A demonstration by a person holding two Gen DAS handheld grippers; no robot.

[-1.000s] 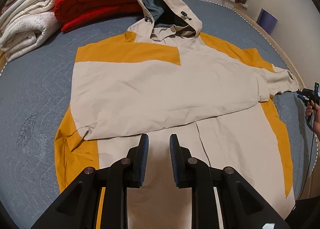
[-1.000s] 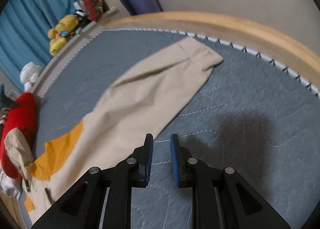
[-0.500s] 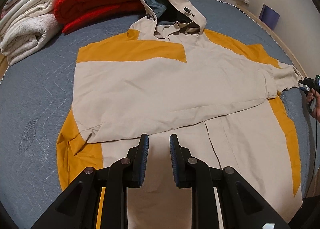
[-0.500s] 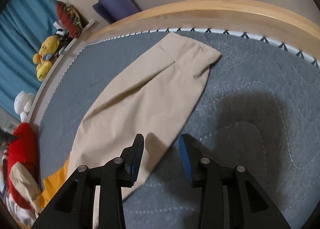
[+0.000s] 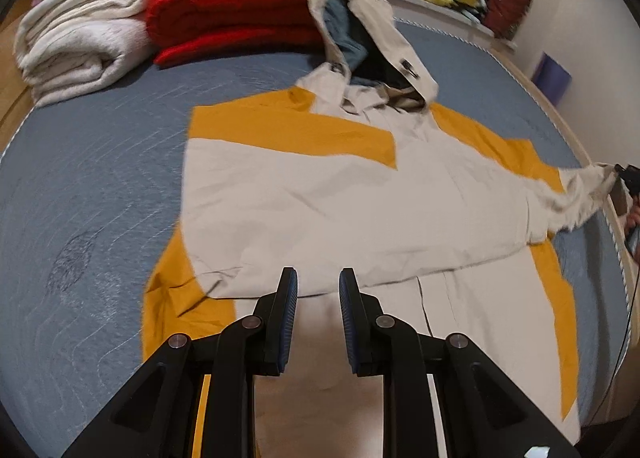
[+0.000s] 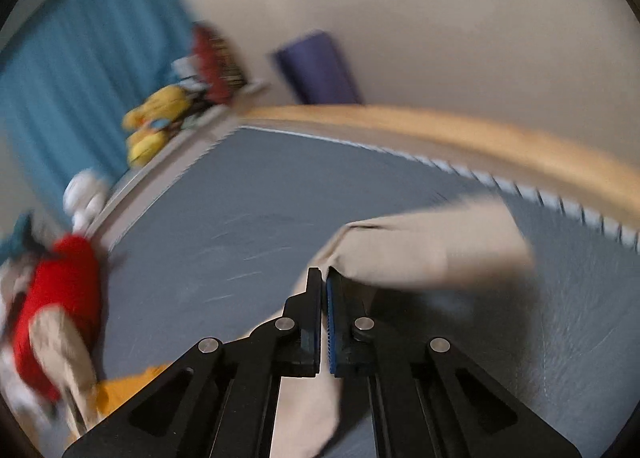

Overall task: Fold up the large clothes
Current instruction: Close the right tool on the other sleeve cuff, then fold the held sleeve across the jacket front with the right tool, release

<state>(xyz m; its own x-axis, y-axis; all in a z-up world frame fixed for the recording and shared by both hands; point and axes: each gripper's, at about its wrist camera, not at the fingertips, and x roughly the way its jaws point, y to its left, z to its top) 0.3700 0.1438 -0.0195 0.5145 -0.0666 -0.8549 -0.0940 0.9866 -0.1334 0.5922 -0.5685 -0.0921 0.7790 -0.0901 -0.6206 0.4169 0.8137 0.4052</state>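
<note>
My left gripper (image 5: 314, 278) hovered low over the jacket's (image 5: 340, 210) hem, its jaws a little apart with nothing between them. The jacket lay face down, spread flat on the bed (image 5: 100, 178), with one sleeve already folded across its back.

My right gripper (image 6: 324, 278) had just snapped closed on the other sleeve (image 6: 432, 250), near the cuff. In the right wrist view the cloth ran out from between the closed pads and hung clear of the bed, blurred. From the left wrist view that sleeve stretched taut toward the right edge of the bed, where the right gripper (image 5: 624, 174) pinched its end.

Farther off, the hood (image 5: 360, 18) leaned against a red blanket (image 5: 240, 18), with a pale one (image 5: 80, 38) beside it.

I judged the step to be the second sleeve fold. Next I would need to carry the cuff across the back, lay it flat over the first sleeve, and keep the body from dragging along.
</note>
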